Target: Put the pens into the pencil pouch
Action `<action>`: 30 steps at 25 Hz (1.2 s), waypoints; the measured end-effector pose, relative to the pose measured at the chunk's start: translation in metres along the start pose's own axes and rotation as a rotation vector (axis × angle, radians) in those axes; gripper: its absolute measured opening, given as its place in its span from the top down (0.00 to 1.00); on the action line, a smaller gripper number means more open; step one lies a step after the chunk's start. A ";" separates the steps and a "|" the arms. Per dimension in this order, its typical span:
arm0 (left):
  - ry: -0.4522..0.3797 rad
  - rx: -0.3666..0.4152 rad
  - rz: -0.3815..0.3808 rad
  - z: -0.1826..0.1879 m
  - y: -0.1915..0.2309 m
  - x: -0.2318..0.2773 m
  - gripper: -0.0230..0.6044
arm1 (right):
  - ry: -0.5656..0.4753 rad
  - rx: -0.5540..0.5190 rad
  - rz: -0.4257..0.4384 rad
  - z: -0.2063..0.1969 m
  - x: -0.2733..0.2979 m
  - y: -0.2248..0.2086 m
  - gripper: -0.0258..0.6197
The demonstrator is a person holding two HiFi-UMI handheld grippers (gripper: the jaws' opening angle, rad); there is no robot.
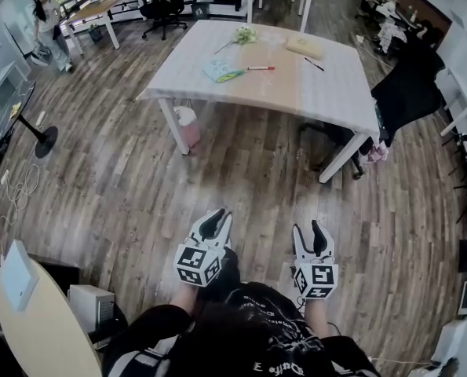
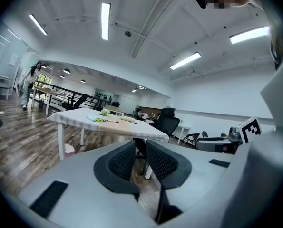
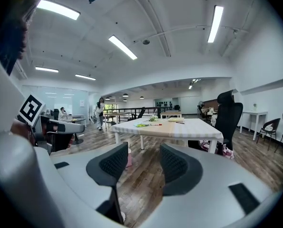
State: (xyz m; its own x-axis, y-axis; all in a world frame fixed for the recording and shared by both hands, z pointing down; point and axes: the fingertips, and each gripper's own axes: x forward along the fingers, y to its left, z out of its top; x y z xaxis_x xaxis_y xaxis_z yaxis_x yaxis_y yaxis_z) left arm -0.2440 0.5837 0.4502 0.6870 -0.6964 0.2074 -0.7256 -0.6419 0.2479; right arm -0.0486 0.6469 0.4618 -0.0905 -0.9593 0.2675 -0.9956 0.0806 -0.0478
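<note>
We are standing well short of the far bench (image 1: 296, 93), left claw (image 1: 216, 220) and right claw (image 1: 311, 234) both released and empty. The pens (image 1: 260, 68) are lying loose there, near what seems the pouch (image 1: 305, 46). None is going in yet.

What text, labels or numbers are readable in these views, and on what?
No text is readable.
Print on the black shirt: upside down, cut off, blurred.
Cubes on the left tool and right tool: square marker patterns only, no words.
Things on the table: too small.
</note>
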 end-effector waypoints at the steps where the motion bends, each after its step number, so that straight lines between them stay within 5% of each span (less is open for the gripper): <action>1: 0.002 0.002 -0.004 0.004 0.008 0.009 0.86 | 0.001 0.001 -0.003 0.004 0.010 -0.003 0.63; 18: 0.040 0.059 -0.115 0.070 0.149 0.153 0.65 | -0.011 -0.001 -0.051 0.063 0.210 -0.002 0.58; 30: 0.064 0.053 -0.140 0.089 0.205 0.206 0.62 | 0.016 0.035 -0.074 0.068 0.277 0.002 0.58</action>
State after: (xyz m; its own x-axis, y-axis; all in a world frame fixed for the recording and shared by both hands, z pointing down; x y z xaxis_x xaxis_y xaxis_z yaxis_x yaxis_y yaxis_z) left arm -0.2546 0.2797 0.4593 0.7814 -0.5780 0.2350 -0.6225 -0.7484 0.2290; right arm -0.0738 0.3633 0.4707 -0.0177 -0.9577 0.2873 -0.9982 0.0003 -0.0605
